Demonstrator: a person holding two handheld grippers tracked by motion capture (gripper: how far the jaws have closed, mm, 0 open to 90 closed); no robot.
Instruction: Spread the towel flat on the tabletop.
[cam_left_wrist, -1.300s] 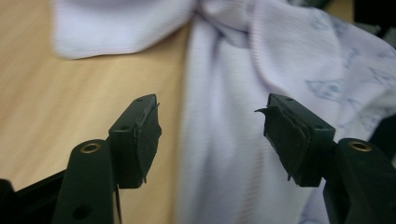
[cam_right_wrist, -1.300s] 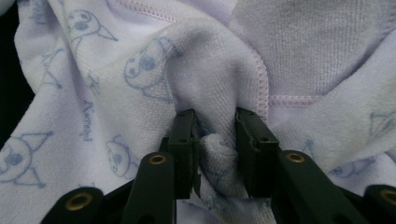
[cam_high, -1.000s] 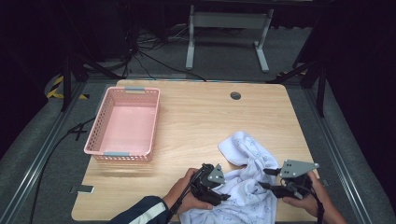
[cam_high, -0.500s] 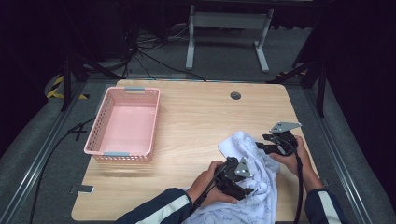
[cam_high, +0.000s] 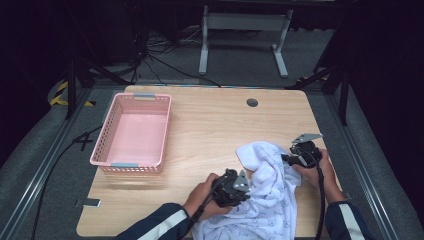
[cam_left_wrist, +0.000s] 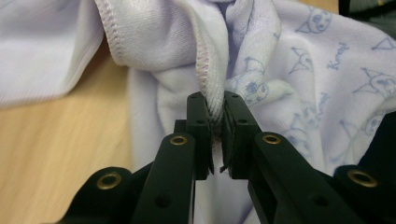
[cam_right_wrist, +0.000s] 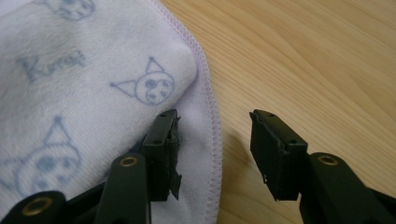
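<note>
White towel hem pinched in left claw — bare tabletop beyond.

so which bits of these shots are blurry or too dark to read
High view: surroundings beyond the table near black. Left gripper view: towel hem sharp at the pads, upper left soft. Right gripper view: towel print slightly soft, wood grain crisp.

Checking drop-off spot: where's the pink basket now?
In the high view, the pink basket sits on the table's left side, well apart from the white cloth at the near right.
</note>
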